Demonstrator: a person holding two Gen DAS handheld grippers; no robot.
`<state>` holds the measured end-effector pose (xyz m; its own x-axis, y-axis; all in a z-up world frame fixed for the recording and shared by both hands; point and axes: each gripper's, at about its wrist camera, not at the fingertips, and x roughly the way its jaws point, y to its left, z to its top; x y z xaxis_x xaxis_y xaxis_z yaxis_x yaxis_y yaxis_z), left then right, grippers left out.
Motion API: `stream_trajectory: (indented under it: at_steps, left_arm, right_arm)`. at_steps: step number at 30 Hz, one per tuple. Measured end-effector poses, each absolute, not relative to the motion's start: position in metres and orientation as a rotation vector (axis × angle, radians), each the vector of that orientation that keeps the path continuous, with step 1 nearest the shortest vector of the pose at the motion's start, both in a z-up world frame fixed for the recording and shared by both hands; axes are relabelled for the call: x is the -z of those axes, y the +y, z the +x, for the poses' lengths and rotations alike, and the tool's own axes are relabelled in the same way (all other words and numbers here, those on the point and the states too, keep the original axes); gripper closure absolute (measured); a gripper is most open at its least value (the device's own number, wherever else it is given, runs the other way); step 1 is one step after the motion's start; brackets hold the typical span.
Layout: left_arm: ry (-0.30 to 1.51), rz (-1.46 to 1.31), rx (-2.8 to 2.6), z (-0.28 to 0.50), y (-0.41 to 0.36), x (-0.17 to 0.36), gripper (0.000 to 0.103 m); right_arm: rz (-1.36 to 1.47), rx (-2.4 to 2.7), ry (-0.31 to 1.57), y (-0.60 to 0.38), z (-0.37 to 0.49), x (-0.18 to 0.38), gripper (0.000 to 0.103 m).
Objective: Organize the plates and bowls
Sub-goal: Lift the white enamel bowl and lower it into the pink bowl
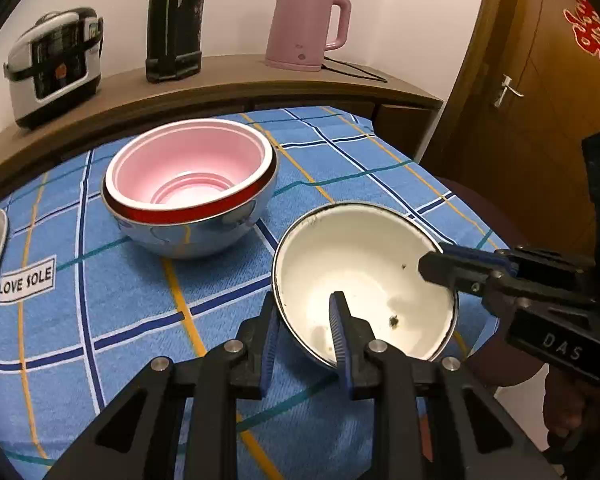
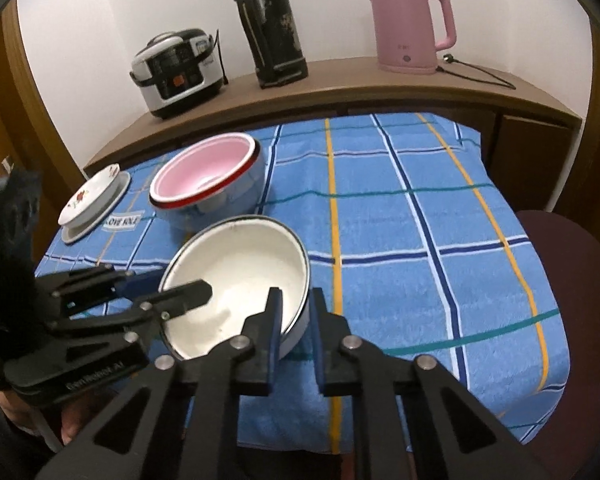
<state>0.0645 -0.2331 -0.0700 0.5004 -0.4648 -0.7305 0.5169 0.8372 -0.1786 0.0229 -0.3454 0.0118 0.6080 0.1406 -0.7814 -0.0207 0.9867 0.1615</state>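
Two hand-held grippers (image 1: 306, 336) (image 2: 296, 320) clamp white bowl (image 1: 360, 264) rim.

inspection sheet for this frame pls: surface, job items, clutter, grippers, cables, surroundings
Surface: blue checked cloth on the table.
Job's things: white enamel bowl, tilted, dark specks inside; pink bowl nested in steel bowl; floral dish on a plate.
Clutter: nothing seen.
Grippers: left gripper and right gripper each straddle the white bowl's rim, one finger inside, one outside.
Cables: black cord by the pink kettle.
Surroundings: wooden counter with rice cooker, black flask; door.
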Motion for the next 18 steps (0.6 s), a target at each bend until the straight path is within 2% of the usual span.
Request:
stream_trajectory:
  at_steps: [18]
  left_arm:
    - [0.781,0.019,0.578,0.074,-0.215,0.029,0.076]
  right_arm:
    - [0.117,-0.145,0.843,-0.329,0.038,-0.055,0.09]
